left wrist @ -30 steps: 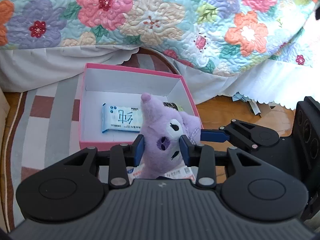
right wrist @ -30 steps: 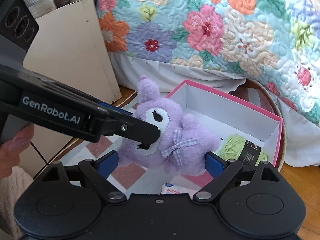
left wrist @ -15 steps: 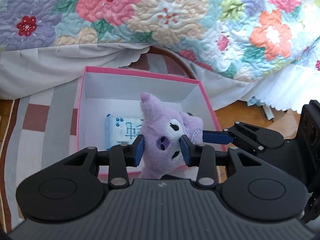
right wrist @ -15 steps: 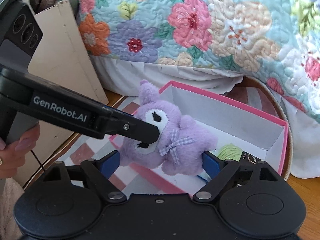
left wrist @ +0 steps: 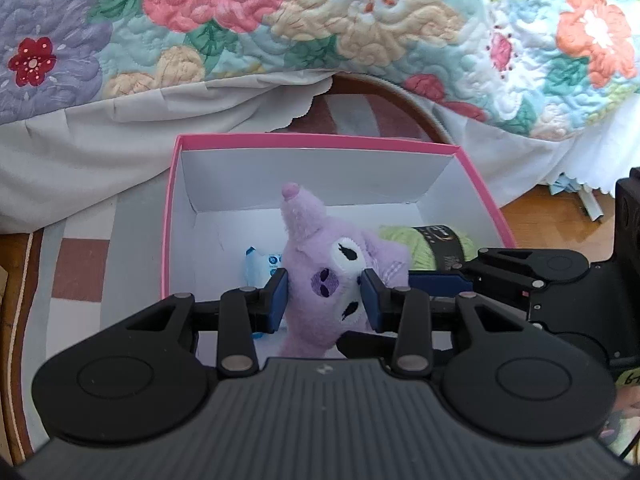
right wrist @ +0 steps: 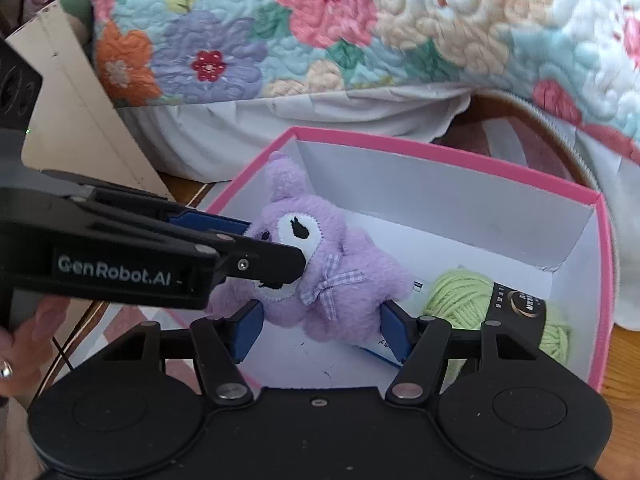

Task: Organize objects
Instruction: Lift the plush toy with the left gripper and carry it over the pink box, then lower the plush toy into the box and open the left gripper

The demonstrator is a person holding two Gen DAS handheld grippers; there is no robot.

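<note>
The left tool [left wrist: 323, 295] stays clamped on the purple plush toy [left wrist: 328, 276], now lowered into the pink box [left wrist: 320, 142]; the right tool [right wrist: 322, 330], jaws just closing, brackets its body untouched.

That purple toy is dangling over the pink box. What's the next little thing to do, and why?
Probably lower it a little further, then open the left gripper. Its pads clamp the purple plush toy by the head, already inside the pink box beside the green yarn. The right gripper has just been closing around the toy's body, so it should let go too.
</note>
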